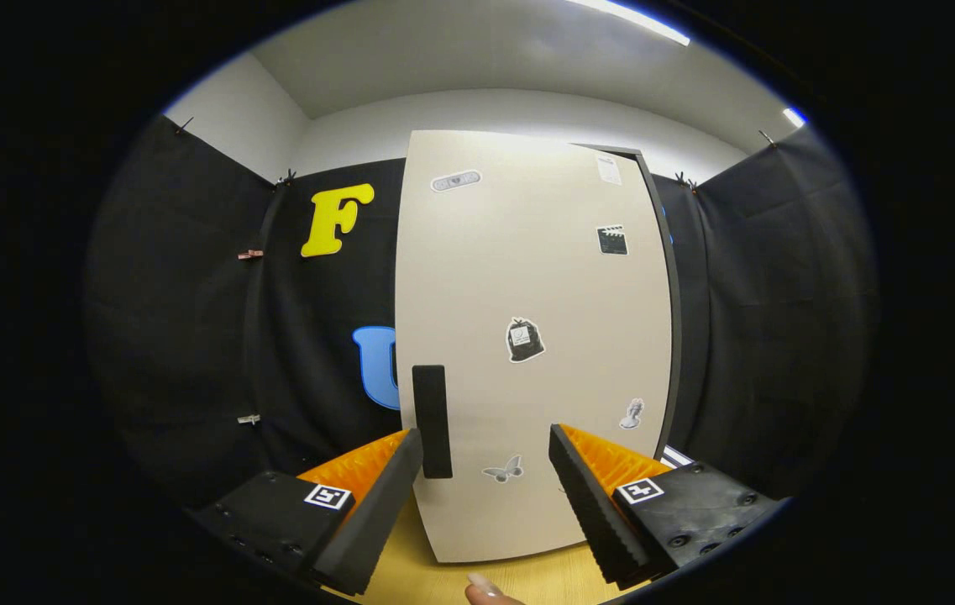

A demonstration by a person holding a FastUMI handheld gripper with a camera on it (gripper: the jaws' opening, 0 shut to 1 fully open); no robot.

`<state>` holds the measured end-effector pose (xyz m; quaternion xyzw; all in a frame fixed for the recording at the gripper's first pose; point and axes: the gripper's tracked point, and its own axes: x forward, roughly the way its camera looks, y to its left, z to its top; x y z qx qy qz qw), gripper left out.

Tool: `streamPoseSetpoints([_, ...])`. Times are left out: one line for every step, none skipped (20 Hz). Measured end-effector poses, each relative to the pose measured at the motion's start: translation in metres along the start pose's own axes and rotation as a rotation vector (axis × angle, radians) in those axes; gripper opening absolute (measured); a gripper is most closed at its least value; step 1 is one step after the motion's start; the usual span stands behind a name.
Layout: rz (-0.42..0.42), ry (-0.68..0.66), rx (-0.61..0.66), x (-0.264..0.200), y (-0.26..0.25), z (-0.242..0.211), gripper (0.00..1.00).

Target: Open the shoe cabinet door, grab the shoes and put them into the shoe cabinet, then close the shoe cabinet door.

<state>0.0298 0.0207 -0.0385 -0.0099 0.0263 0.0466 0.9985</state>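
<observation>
We see the cabinet [527, 336] standing upright on the desk [511, 580], just ahead of our tool [485, 454]. Its pale door [477, 277] faces us and looks shut, with a dark edge showing along its right side. A black handle [432, 420] sits upright near the door's lower left edge, just beside the tip of the tool's left finger [376, 504]. Small stickers [525, 339] dot the door. The tool's fingers are spread wide and pinch nothing. A fingertip [484, 588] shows on the desk between the tool's fingers.
</observation>
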Motion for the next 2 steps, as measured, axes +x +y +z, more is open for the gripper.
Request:
streamPoseSetpoints([0.0, 0.0, 0.0, 0.0001, 0.0002, -0.0005, 0.99])
streamPoseSetpoints([-0.002, 0.0, -0.002, 0.0009, -0.0005, -0.0013, 0.99])
